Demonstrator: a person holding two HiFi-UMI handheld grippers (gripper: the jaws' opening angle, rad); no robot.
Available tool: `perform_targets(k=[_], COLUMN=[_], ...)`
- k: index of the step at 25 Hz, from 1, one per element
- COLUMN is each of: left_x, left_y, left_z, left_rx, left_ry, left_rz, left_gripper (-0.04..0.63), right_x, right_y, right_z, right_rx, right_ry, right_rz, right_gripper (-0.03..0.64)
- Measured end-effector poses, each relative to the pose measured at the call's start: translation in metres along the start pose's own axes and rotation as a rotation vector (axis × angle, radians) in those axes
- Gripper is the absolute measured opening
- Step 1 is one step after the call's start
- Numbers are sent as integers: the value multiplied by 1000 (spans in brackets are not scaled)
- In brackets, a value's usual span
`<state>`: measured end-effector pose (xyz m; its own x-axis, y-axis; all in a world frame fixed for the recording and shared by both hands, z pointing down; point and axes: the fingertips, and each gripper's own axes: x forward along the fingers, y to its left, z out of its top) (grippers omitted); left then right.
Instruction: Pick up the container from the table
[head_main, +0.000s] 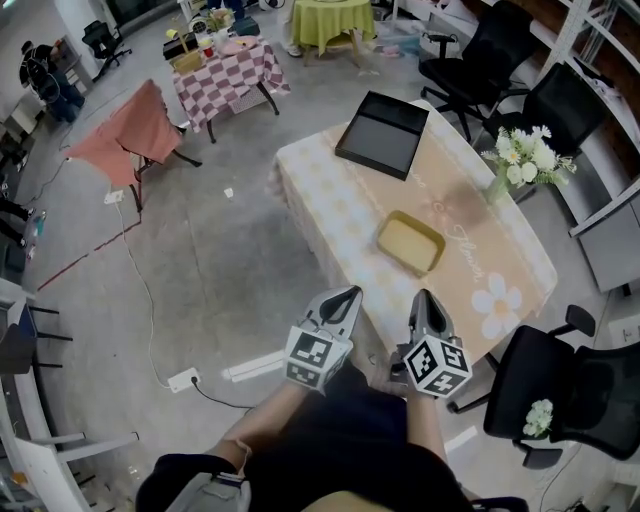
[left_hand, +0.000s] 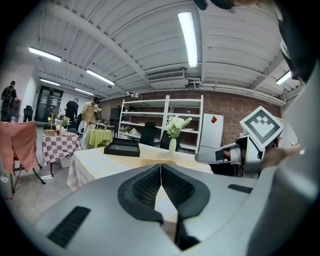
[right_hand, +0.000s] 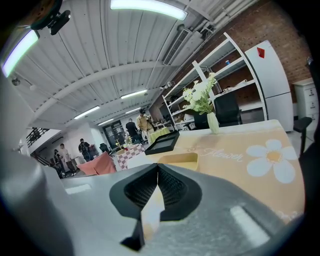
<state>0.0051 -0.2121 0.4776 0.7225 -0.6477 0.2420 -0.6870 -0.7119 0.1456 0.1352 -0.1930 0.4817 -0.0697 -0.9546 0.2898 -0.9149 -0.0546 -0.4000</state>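
Note:
A shallow yellow container (head_main: 411, 243) lies on the table (head_main: 330, 200), which has a pale flowered cloth, near the table's near edge. Both grippers hang side by side short of that edge, apart from the container. My left gripper (head_main: 350, 294) is shut and empty, its jaws meeting at one line in the left gripper view (left_hand: 161, 168). My right gripper (head_main: 424, 297) is also shut with nothing in it (right_hand: 158, 168). The right gripper view has the container (right_hand: 179, 161) just beyond the jaw tips. Only a sliver of the container (left_hand: 159, 161) shows over the left jaws.
A black tray (head_main: 382, 133) sits at the table's far end, and a vase of white flowers (head_main: 525, 160) stands at its right edge. Black office chairs (head_main: 560, 395) stand right of the table. A power strip (head_main: 184, 379) and cable lie on the floor to the left.

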Motion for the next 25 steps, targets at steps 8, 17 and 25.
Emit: perform_targets(k=[8, 17, 25], left_x=[37, 72, 92], left_y=[21, 23, 34], left_z=[4, -4, -3], left_rx=[-1, -14, -15], left_ry=[22, 56, 66], left_rz=[-19, -63, -88], left_gripper=[12, 12, 12], right_x=[29, 43, 52], right_y=[-16, -47, -62], right_z=[7, 10, 9], right_rx=[10, 21, 31], right_ry=[2, -1, -13], right_rz=[-47, -138, -213], right_gripper=[5, 5, 5])
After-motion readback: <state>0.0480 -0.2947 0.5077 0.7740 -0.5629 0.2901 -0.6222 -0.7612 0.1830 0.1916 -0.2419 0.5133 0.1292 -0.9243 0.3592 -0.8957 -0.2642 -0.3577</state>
